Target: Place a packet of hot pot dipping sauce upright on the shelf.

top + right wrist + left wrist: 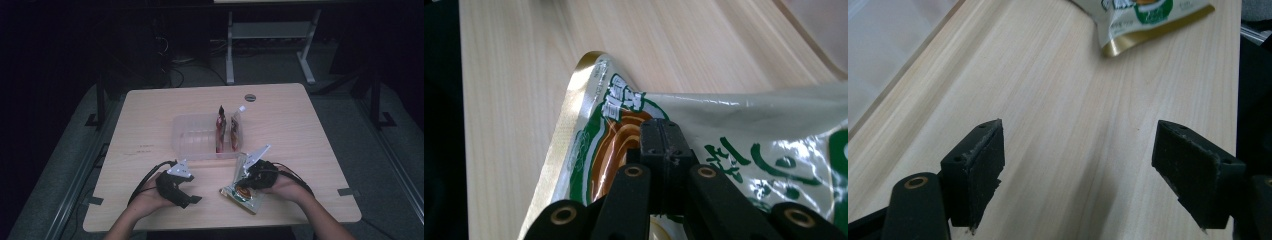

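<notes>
Seemingly light, slippery and crinkly, the glossy green-and-white foil snack pouch near the surface's front edge is pinched mid-face by the right gripper, best held at its gold seam, while the left gripper has its jaws spread.

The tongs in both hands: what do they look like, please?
Both tongs, left and right, are black, with flat rectangular pads on arms fixed by brass-coloured rivets. Each carries a grey three-cornered plate on top and trails a black cable.

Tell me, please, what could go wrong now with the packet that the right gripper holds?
1. The right gripper pinches the snack packet with its jaws shut on glossy film, so it might slip out.
2. Two packets already stand in the clear bin; a swinging packet could knock them over.
3. The left gripper is open, giving no support.
</notes>
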The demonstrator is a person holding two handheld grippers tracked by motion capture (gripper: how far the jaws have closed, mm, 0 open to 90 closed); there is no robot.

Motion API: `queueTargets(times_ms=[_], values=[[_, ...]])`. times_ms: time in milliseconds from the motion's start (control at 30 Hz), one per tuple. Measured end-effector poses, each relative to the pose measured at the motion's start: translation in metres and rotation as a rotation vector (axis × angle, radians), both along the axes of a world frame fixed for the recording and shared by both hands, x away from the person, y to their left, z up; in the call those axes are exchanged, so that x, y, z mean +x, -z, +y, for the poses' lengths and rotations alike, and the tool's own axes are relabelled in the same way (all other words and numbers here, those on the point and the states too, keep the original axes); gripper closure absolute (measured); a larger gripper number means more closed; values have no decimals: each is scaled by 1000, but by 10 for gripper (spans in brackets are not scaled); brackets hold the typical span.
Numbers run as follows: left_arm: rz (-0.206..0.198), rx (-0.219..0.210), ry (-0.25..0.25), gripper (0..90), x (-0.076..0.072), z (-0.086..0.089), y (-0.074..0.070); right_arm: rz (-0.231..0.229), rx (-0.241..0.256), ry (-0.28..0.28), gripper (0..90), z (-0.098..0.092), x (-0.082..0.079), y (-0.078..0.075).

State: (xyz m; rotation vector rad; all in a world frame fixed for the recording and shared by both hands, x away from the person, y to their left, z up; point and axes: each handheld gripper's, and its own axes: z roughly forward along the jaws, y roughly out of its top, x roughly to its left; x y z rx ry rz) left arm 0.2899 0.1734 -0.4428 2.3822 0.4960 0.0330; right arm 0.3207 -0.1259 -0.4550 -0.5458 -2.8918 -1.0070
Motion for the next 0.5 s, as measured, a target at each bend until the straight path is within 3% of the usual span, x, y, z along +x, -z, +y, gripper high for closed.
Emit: queueTargets(times_ms=[267,500], values=[[10,-15,1,208,0,-1,-1,-36,19,-39,900,25,-6,2],[9,-15,7,208,-1,-4,-1,-39,43,-65,900,47,-11,3]])
